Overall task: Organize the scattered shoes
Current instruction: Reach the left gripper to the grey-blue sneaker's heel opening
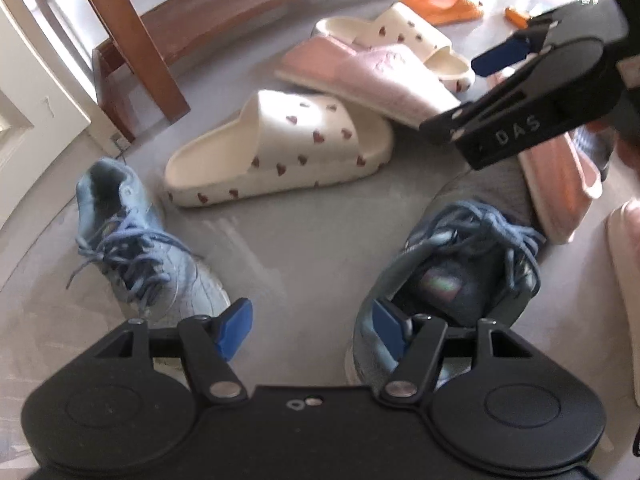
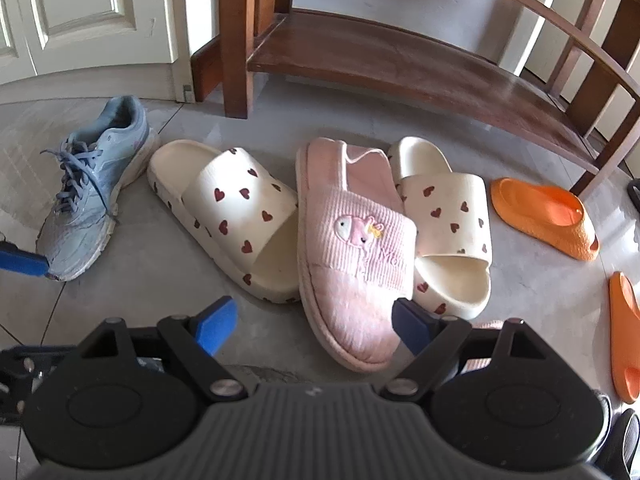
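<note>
Shoes lie scattered on the grey floor (image 2: 168, 280) in front of a wooden shoe rack (image 2: 400, 64).

Landmark: the pink slipper (image 2: 352, 248), embroidered top, lying near the middle of the spread.

- Just left of it, a cream heart slide (image 2: 236, 216), touching its edge.
- On its right, a second heart slide (image 2: 444, 224), partly tucked under the pink slipper.
- Further right, well apart, an orange slide (image 2: 548, 216); another orange slide (image 2: 626, 340) lies nearer the right edge.
- Far left of the pink slipper, beyond the first heart slide, a light blue sneaker (image 2: 96, 192), laces loose, near the white door (image 2: 88, 12).

Left tool (image 1: 312, 332): blue pads spread wide, holding nothing. Its right pad sits at the heel collar of a second blue sneaker (image 1: 452, 276), which lies on the near side of the pink slipper; whether the pad touches, I cannot tell.

Right tool (image 2: 314, 326): pads spread apart, empty, poised over the toe end of the pink slipper, one pad at the toe's right side. Contact unclear. In the left wrist view it hangs above a second pink slipper (image 1: 560, 188).
</note>
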{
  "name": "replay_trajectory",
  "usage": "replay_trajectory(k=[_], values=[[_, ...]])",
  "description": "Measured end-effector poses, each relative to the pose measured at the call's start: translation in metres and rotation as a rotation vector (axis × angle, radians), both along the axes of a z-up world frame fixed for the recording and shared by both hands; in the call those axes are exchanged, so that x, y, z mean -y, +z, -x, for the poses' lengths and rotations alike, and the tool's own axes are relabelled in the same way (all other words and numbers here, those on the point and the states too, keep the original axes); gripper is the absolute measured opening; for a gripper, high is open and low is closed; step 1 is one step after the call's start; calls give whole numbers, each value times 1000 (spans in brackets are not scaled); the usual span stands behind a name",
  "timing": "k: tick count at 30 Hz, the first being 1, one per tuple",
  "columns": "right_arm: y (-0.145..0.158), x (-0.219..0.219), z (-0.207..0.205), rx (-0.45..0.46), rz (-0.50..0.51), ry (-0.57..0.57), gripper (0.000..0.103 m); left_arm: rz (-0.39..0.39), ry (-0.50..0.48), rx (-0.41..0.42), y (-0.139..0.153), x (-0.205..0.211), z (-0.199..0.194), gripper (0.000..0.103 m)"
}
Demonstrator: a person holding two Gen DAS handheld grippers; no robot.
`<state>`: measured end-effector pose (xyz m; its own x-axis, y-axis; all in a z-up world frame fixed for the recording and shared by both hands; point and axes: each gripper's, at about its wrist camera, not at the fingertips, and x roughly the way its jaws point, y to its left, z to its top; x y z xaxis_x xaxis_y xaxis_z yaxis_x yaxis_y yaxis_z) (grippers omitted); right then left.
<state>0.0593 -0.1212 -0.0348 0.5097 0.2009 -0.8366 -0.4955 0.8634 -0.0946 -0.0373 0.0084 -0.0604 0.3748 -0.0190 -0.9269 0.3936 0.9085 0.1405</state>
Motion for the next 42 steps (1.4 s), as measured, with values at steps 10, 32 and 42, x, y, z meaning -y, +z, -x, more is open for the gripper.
replay_trajectory(k=[10,32,42], values=[[-9,-19,6,-14,-7,79,87,-27,34,-40,-16,-4,10,62],[-17,-68,30,3,18,315,87,-449,212,32,-17,-178,82,64],[-16,-85,47,48,-2,490,87,-43,440,135,55,-160,122,65]])
